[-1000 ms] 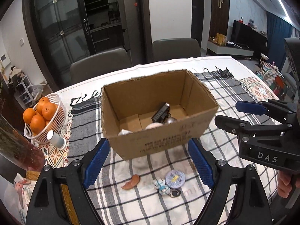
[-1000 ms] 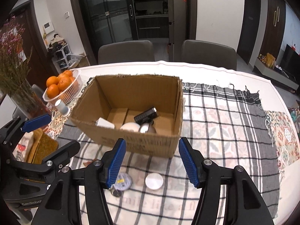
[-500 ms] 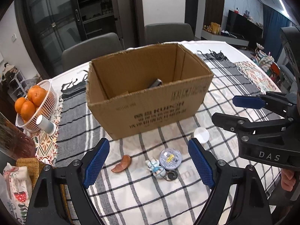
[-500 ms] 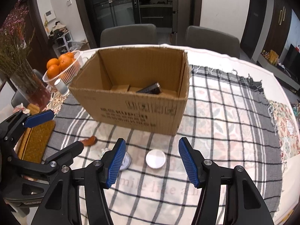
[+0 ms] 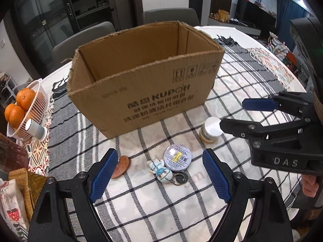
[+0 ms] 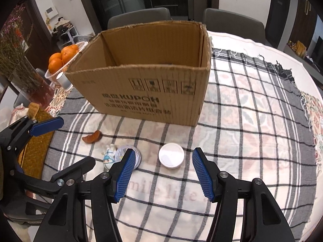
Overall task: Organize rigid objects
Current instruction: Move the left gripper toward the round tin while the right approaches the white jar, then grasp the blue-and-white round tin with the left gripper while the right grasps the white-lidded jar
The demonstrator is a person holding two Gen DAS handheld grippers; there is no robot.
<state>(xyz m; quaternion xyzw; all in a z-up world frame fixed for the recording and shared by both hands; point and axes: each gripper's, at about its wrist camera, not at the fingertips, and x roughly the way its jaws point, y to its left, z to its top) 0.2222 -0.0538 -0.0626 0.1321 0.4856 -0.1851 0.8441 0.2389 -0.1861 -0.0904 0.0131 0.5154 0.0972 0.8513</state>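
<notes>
The cardboard box (image 5: 145, 84) stands beyond both pairs of jaws, matte and corrugated, its top open. The left gripper (image 5: 159, 178) has its jaws wide apart and empty; between them lie a flat round tin (image 5: 177, 157) and a small glossy figure keychain (image 5: 161, 171). The right gripper (image 6: 161, 173) is also parted and empty — a white-lidded jar (image 6: 171, 158) sits just ahead, between its pads. Best to lower straight down and close squarely on the smooth round lid — it may slip.
</notes>
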